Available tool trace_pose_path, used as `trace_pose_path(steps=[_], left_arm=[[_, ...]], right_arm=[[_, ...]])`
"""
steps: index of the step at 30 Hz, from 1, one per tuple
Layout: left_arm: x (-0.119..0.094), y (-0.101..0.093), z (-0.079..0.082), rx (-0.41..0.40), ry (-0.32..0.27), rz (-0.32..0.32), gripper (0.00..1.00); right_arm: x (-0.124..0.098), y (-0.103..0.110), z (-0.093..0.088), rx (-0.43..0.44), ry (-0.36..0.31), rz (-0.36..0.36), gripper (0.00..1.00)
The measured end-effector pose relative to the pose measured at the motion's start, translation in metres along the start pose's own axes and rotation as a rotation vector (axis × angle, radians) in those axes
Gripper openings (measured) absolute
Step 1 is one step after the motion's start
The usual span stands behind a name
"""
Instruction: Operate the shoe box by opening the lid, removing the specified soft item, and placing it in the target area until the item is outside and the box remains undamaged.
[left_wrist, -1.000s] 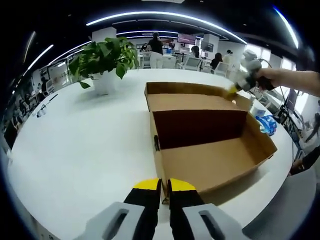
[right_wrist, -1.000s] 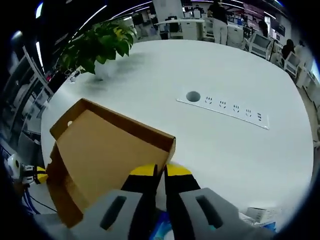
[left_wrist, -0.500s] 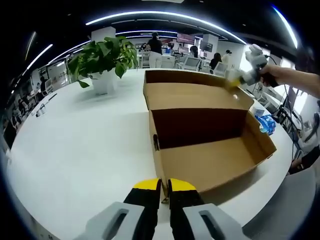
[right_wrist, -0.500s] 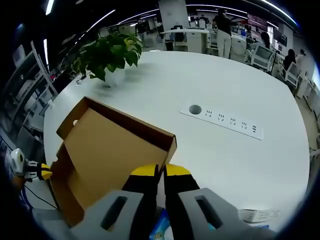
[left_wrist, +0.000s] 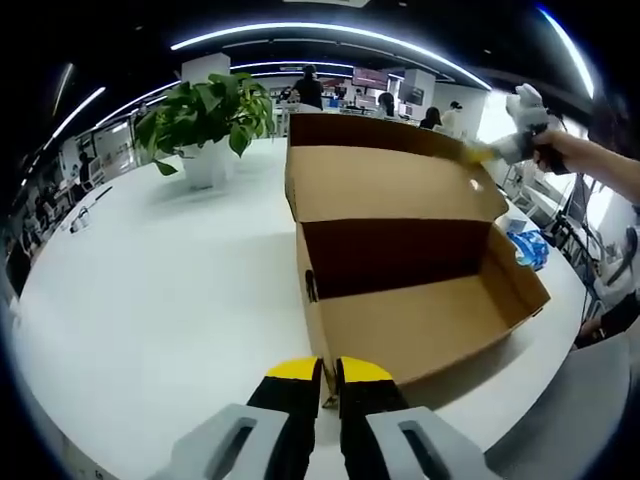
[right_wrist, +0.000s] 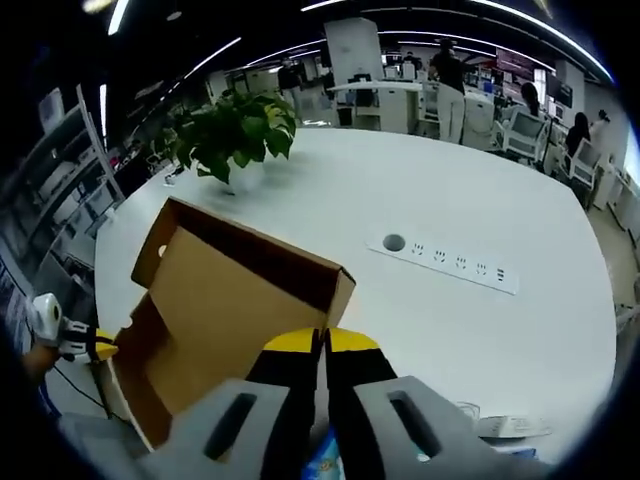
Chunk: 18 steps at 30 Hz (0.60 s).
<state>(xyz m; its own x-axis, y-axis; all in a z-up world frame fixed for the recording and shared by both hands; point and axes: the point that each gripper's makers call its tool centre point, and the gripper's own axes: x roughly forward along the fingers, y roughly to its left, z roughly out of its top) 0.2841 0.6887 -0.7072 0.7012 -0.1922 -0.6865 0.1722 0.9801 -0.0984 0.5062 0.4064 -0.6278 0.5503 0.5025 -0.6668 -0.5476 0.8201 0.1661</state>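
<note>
Your left gripper (left_wrist: 328, 372) has its yellow-tipped jaws pressed together on the near wall of the shoe box (left_wrist: 420, 300), pinching the cardboard edge at the box's near corner. From there the left gripper view looks straight into the open box: brown floor, dark far wall, and no soft item that can be made out inside. Behind the far wall the lid (left_wrist: 390, 180) stands raised and tilted back.

Your right gripper (right_wrist: 322, 347) is likewise closed, its jaws clamped on the free edge of the lid (right_wrist: 240, 290), near the lid's corner. In the left gripper view that same gripper (left_wrist: 500, 150) shows at the lid's far right corner, held in your hand (left_wrist: 560, 155).

The right gripper view gives the lid's inner face from above, and beyond the box a power strip (right_wrist: 445, 265) set into the white table (right_wrist: 520, 330). A potted plant (left_wrist: 205, 125) stands past the box's left side. Blue packaging (left_wrist: 530, 245) lies just beside the box's right wall.
</note>
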Motion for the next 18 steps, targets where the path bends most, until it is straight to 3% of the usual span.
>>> trace_pose_path(steps=[18], left_arm=[[0.000, -0.001, 0.001, 0.012, 0.005, -0.009, 0.06]], right_arm=[[-0.035, 0.020, 0.000, 0.002, -0.123, 0.013, 0.00]])
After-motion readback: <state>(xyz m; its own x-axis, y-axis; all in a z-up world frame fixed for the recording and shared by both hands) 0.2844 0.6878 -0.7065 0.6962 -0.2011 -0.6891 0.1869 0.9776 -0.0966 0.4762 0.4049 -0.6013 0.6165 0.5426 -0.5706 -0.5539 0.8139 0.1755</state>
